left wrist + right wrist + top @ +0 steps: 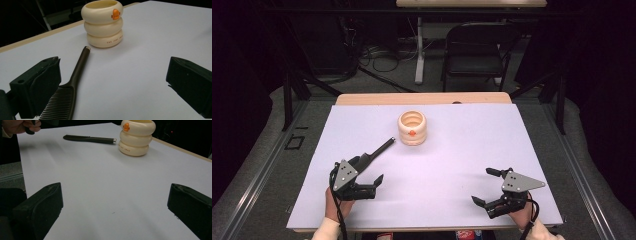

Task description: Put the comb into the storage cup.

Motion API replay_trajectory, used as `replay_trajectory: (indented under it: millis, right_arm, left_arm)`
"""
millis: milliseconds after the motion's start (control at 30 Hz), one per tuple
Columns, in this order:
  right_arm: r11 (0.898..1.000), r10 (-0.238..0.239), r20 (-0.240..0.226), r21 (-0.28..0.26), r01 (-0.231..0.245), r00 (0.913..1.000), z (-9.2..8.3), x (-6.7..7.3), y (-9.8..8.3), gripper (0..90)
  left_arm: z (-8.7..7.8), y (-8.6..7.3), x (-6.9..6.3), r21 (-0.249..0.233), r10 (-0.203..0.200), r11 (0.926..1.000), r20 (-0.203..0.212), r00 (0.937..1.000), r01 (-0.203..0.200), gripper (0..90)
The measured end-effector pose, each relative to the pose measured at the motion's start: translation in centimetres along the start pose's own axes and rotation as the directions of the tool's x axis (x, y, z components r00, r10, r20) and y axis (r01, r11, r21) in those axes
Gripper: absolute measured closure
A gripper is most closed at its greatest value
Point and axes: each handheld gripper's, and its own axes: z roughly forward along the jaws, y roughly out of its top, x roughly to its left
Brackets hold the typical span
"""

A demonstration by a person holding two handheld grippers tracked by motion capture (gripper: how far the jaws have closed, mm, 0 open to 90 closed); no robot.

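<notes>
From above, the left gripper [362,179] and right gripper [493,186] rest near the table's [462,150] front edge, jaws spread, holding nothing. The left gripper view shows the comb [75,82] just beside one jaw, handle aimed at the cream holder [103,23]. Likely step: straddle the handle squarely across its long axis. The right gripper view shows comb and holder well apart from it.

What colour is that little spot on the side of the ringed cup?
Orange, on the cream three-ringed cup; clearest in the left gripper view.
</notes>
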Motion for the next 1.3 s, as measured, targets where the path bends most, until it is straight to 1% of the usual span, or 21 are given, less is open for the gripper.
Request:
replay_trajectory:
  millis: [33,67,133,167,300,333,367,433,567,733,800,833,867,900,1000,1067,1200,1300]
  right_arm:
    - [1.000,0.000,0.000,0.000,0.000,1.0000,0.0,0.0,0.0,0.0]
    - [1.000,-0.002,0.001,0.003,0.002,1.0000,0.0,-0.1,0.0,0.0]
    - [1.000,0.001,-0.001,0.000,-0.001,1.0000,0.0,0.0,0.0,0.0]
    - [1.000,0.000,-0.002,0.000,0.000,1.0000,0.0,0.0,0.0,0.0]
    - [1.000,0.001,-0.001,0.000,-0.001,1.0000,0.0,0.0,0.0,0.0]
    - [1.000,0.001,-0.001,0.000,-0.001,1.0000,0.0,0.0,0.0,0.0]
    - [1.000,-0.006,-0.002,0.003,0.006,1.0000,0.0,0.0,0.0,0.0]
    - [1.000,-0.006,-0.002,0.003,0.006,1.0000,0.0,0.0,0.0,0.0]
    - [1.000,-0.001,0.000,0.005,0.001,1.0000,0.1,-0.1,0.0,0.0]
    - [1.000,-0.002,-0.002,0.003,0.002,1.0000,0.1,0.0,0.0,0.0]
    - [1.000,-0.005,-0.002,0.005,0.005,1.0000,0.1,0.0,0.0,0.0]
    - [1.000,-0.006,-0.008,0.009,0.007,0.9999,0.2,0.1,0.0,0.0]
    - [1.000,-0.006,-0.008,0.009,0.007,0.9999,0.2,0.1,0.0,0.0]
    - [1.000,-0.001,-0.010,0.012,0.001,1.0000,0.3,0.1,0.0,0.0]
    - [1.000,-0.001,-0.010,0.014,0.001,0.9999,0.3,0.1,0.0,0.0]
    - [1.000,-0.003,-0.007,0.007,0.003,1.0000,0.2,0.1,0.0,0.0]
    - [1.000,-0.007,-0.011,0.013,0.007,0.9999,0.4,0.1,0.1,0.0]
    - [1.000,0.000,-0.013,0.011,0.000,0.9999,0.3,0.1,0.0,0.0]
  left_arm:
    - [0.0,0.0,0.0,0.000,0.000,1.0000,0.000,1.0000,0.000,0.0]
    - [0.2,0.2,0.1,0.010,-0.003,0.9999,0.000,1.0000,0.003,0.0]
    - [0.4,0.4,0.1,0.008,-0.007,0.9999,-0.002,1.0000,0.007,0.0]
    - [0.5,0.5,0.2,0.012,-0.002,0.9999,-0.003,1.0000,0.002,0.0]
    - [0.8,0.8,0.3,0.018,-0.005,0.9998,-0.007,1.0000,0.005,0.0]
    - [1.0,0.8,0.4,0.015,-0.010,0.9998,-0.008,0.9999,0.010,0.0]
    - [1.3,1.1,0.5,0.024,-0.011,0.9997,-0.015,0.9998,0.011,0.0]
    - [1.5,1.2,0.6,0.027,-0.014,0.9995,-0.019,0.9997,0.014,0.0]
    - [2.3,1.6,1.2,0.036,-0.037,0.9986,-0.032,0.9988,0.038,0.0]
    - [3.1,1.9,1.6,0.057,-0.042,0.9974,-0.046,0.9981,0.045,0.0]
    - [3.3,2.0,1.7,0.057,-0.045,0.9972,-0.050,0.9977,0.048,0.0]
    - [3.5,2.1,1.8,0.068,-0.049,0.9963,-0.056,0.9972,0.053,0.0]
    - [3.5,2.1,1.8,0.068,-0.049,0.9963,-0.056,0.9972,0.053,0.0]
    - [3.9,2.2,2.1,0.071,-0.064,0.9951,-0.063,0.9960,0.068,0.0]
    - [4.2,2.3,2.3,0.078,-0.071,0.9940,-0.071,0.9949,0.077,0.0]
    - [4.7,2.5,2.6,0.087,-0.075,0.9928,-0.089,0.9932,0.083,0.0]
    - [5.5,2.7,2.9,0.106,-0.079,0.9904,-0.099,0.9920,0.089,0.0]
    - [5.8,2.8,3.2,0.111,-0.086,0.9890,-0.108,0.9905,0.098,0.0]
